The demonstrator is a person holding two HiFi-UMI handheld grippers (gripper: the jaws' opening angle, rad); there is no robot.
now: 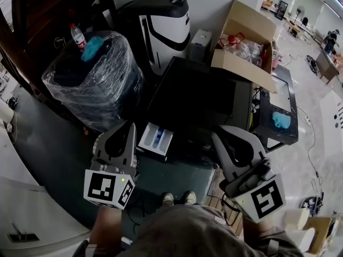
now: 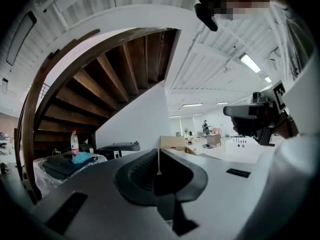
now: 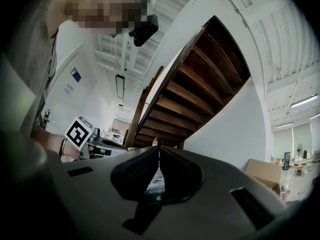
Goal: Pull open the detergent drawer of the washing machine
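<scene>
Standing over the washing machine (image 1: 203,100), the person held both tools clear of it, with shoes (image 1: 178,198) at six o'clock in the head view. At ten o'clock sat a plastic-wrapped bundle (image 1: 91,84) carrying a water bottle (image 1: 78,36) and a blue cloth (image 1: 92,48), apparently parked there out of the way and no part of the job.

The left hand-held gripper (image 1: 128,127) was closed, tip against tip, with nothing between the jaws. Its own view looked level past the meeting tips (image 2: 159,156) to a wooden staircase (image 2: 115,79) and a distant hall, not at the machine. That suggested a tool carried away from the work and not lined up on it.

Just at its three o'clock the detergent drawer (image 1: 156,139) stood out from the machine's front edge. Its white tray was open to the camera, with something blue in one compartment. Neither gripper touched it. Judged from that, the pull looked complete and the closed, empty jaws fitted a hand let go of the front.

The right hand-held gripper (image 1: 221,138) was also closed and empty, with the drawer at its nine o'clock and well apart. Its view showed the tips (image 3: 159,151) together and tilted slightly upward at the stair underside, so it too seemed at rest.

At one o'clock an open cardboard box (image 1: 244,42) rested on the machine's far corner, clear of the drawer's path.
</scene>
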